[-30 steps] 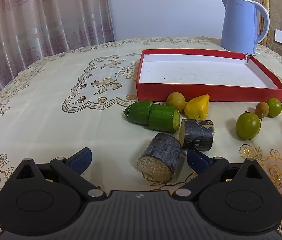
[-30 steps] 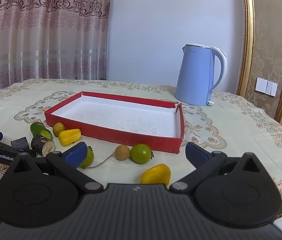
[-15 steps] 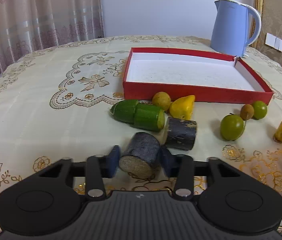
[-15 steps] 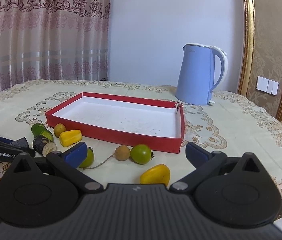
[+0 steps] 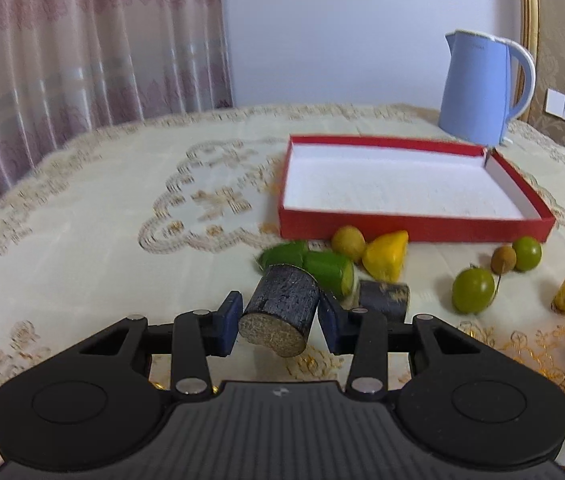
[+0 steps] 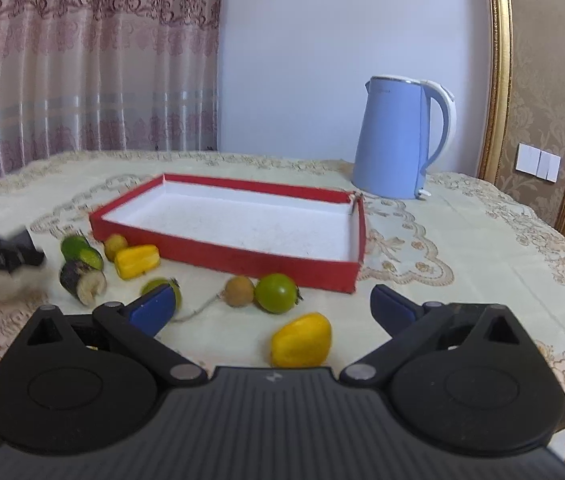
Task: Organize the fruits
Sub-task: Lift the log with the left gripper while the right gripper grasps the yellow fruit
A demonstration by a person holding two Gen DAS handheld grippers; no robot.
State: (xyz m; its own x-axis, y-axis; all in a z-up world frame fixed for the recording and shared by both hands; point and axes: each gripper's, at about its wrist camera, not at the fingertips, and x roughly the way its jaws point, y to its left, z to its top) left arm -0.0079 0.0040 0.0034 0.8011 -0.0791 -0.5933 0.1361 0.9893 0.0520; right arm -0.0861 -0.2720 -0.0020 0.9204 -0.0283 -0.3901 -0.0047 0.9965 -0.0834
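Observation:
My left gripper (image 5: pixel 278 318) is shut on a dark sugarcane piece (image 5: pixel 282 306) and holds it lifted above the tablecloth. A second dark piece (image 5: pixel 384 300) lies just behind it, with two green cucumber pieces (image 5: pixel 314 266), a small yellow-brown fruit (image 5: pixel 347 239) and a yellow fruit (image 5: pixel 386 256). The red tray (image 5: pixel 414 229) stands beyond them with nothing in it. My right gripper (image 6: pixel 272 306) is open and holds nothing; a yellow fruit (image 6: pixel 301 339) lies between its fingers, with a green fruit (image 6: pixel 277 293) and a brown fruit (image 6: pixel 239 291) beyond.
A blue kettle (image 6: pixel 398 140) stands behind the tray at the back right. A green fruit (image 5: pixel 473 290) and a brown and green pair (image 5: pixel 516 256) lie right of the dark pieces. Curtains hang behind the table at the left.
My left gripper closed on the dark sugarcane piece and lifted it off the table. The right gripper stayed open and hardly moved.

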